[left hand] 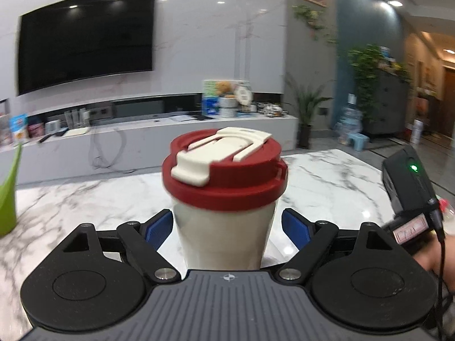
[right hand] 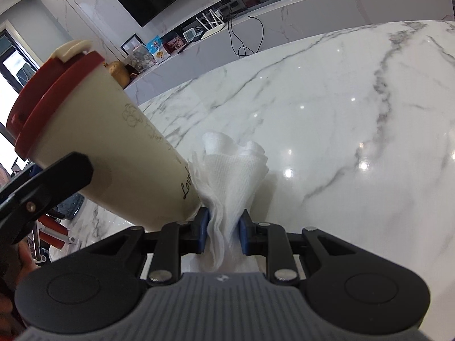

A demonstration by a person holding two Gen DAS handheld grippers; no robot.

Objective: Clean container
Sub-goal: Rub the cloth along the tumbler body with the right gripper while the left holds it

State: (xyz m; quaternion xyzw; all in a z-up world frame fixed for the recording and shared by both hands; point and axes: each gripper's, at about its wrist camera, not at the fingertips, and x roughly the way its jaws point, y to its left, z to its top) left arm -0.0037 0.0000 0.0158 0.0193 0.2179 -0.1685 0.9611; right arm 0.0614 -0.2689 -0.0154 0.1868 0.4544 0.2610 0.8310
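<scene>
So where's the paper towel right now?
In the right wrist view, the paper towel sits pinched in the right hand-held gripper, beside the cup.

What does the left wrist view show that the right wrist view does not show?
Only the left wrist view shows the top of the red lid with its cream flap, a green object at the edge, and the left gripper open, pads clear of the cup. Only the right wrist view shows the white paper towel clamped in the right gripper and the script on the cup wall. Both show the cream cup and the marble table.
</scene>
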